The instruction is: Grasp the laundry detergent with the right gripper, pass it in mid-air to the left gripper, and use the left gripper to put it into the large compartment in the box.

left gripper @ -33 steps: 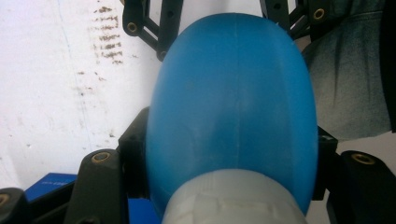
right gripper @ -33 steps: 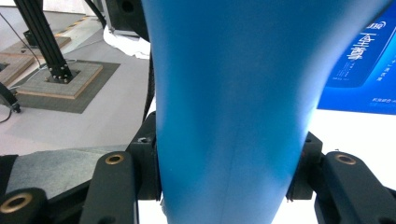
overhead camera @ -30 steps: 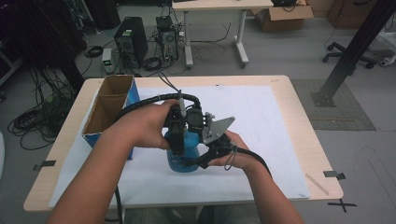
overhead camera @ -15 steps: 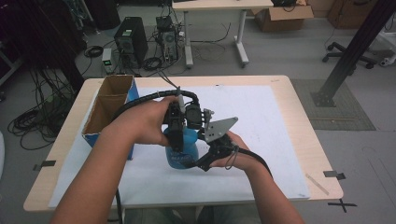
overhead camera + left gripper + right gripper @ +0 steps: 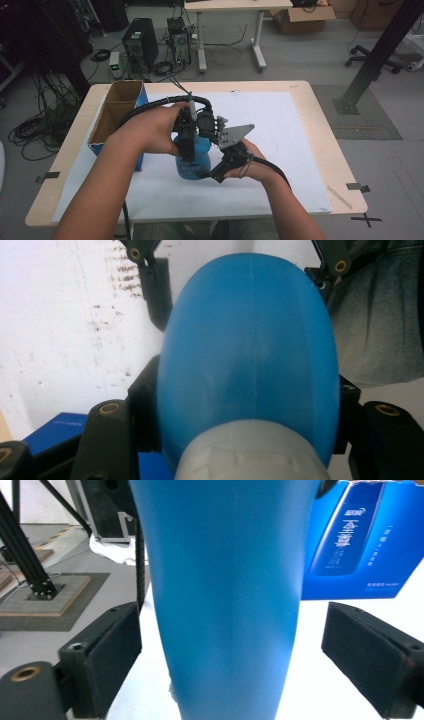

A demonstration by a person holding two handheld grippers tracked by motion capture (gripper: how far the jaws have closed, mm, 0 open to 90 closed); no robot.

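Left claw (image 5: 186, 150) clamps upright blue bottle (image 5: 194, 162) from above.

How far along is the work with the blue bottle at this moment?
Done: the blue bottle stands upright on the white sheet, outside the open cardboard box. In hand: the left gripper is clamped on the bottle just below its white cap, while the right gripper straddles the body with gaps on both sides. Left: probably closing the right gripper to steady the bottle, then working the cap.
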